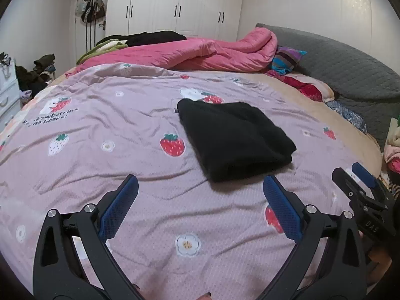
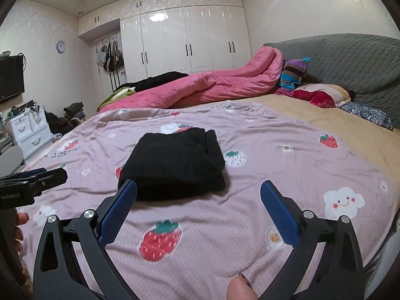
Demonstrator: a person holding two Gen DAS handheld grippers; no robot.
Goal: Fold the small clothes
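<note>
Black garment folded into a thick rectangle on the strawberry-print cover, both grippers' jaws spread wide, empty.

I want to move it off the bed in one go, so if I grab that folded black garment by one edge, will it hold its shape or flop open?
The folded black garment looks like soft, thick fabric in stacked layers, so lifted by one edge it would probably sag and unfold. It seems light, and likely to drag rather than slide on the wrinkled strawberry-print cover. It will not roll or break.
</note>
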